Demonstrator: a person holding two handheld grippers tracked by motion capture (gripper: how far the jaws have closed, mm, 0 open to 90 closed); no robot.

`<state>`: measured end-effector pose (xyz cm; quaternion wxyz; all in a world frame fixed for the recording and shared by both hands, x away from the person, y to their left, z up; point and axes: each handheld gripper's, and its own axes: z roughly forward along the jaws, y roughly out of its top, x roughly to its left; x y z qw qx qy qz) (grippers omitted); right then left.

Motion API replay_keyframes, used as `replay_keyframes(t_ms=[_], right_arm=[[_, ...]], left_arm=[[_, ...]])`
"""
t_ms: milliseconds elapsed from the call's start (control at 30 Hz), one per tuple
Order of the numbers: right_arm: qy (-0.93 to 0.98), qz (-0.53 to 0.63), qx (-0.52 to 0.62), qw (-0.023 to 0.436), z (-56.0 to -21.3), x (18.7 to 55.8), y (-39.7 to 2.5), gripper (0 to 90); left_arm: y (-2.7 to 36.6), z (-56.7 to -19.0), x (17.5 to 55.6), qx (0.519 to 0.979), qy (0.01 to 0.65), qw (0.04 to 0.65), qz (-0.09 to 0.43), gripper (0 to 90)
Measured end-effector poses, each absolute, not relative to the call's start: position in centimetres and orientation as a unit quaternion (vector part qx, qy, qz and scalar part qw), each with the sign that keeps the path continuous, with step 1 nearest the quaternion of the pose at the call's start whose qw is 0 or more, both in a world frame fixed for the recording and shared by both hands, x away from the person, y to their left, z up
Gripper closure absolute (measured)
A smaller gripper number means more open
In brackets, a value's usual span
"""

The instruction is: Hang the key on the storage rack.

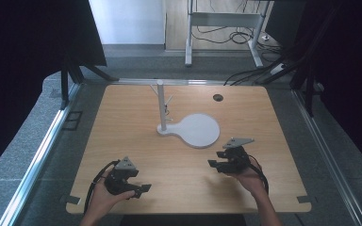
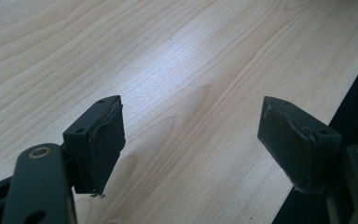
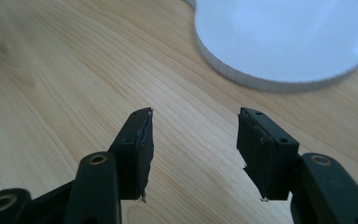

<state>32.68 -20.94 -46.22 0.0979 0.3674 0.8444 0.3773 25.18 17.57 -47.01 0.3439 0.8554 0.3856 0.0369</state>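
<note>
We count two grippers, left (image 1: 139, 189) and right (image 1: 215, 159), both with jaws apart and empty over the wooden table (image 1: 122, 122), and one white stand (image 1: 195, 129) mid-table whose thin hooks blur.

No legible text, labels or numbers anywhere.

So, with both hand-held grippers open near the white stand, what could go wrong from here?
1. The right hand-held gripper sits close to the white stand's round base; a forward push could hit its edge and shift it.
2. The stand's post is tall and thin with small pegs, so a sideways knock might tip it.
3. The left hand-held gripper hangs near the table edge; its cable might snag there.
</note>
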Motion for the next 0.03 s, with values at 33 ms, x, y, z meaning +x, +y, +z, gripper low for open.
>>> replay_keyframes(t_ms=[33], right_arm=[[0.844, 0.377, 0.367, 0.098, -46.22, 32.68, -20.94, 45.3]], left_arm=[[17.57, -47.01, 25.18, 0.855, 0.386, 0.344, 0.037, 23.3]])
